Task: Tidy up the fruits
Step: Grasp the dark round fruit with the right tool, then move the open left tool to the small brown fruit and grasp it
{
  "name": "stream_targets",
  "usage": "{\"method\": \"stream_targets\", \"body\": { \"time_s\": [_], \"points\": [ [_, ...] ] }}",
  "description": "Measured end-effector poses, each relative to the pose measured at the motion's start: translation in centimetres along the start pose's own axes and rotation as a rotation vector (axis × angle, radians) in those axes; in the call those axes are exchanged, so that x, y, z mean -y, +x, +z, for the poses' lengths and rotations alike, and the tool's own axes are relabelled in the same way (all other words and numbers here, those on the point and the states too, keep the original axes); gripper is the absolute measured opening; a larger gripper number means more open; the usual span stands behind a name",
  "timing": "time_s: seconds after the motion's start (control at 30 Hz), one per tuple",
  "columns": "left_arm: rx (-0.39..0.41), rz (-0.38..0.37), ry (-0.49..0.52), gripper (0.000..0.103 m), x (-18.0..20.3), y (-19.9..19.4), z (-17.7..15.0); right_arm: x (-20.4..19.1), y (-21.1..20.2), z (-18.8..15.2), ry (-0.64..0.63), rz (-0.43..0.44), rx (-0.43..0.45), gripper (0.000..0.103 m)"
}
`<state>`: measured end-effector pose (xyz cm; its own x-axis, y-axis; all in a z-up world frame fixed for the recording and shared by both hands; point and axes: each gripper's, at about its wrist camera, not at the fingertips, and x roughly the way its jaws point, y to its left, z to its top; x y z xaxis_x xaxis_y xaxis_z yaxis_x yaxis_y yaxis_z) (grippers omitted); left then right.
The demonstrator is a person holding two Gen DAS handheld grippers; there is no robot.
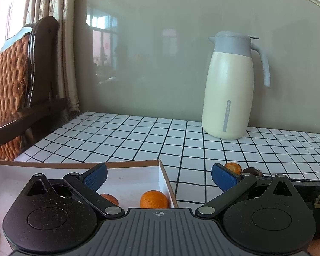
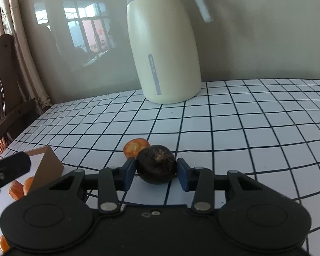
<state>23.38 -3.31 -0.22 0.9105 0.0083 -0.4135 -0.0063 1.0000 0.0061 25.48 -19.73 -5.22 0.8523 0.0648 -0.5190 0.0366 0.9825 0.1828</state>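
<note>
Right wrist view – our right hand-held gripper [image 2: 156, 171] pinches the dark round fruit [image 2: 156, 164] across its widest part – firm, likely rolls

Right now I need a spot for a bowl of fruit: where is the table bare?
Bare checked cloth runs right of the jug, and between jug and box. It is crowded near the box's corner: the dark fruit sits between the right tongs, an orange piece just behind it.

Black left gripper [image 1: 159, 176] and right gripper [image 2: 156, 171]: teardrop housings, silver pivot screws, ribbed base, blue-padded jaws
</note>
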Motion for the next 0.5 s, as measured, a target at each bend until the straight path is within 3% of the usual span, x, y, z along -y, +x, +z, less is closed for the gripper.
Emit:
{"method": "stream_targets", "body": {
  "time_s": [0.5],
  "points": [
    [-0.066,-0.113,0.037,0.103,5.4,1.1,0.1,4.7,-4.8,0.0,-0.005,-0.107,0.029,0.033]
  ]
}}
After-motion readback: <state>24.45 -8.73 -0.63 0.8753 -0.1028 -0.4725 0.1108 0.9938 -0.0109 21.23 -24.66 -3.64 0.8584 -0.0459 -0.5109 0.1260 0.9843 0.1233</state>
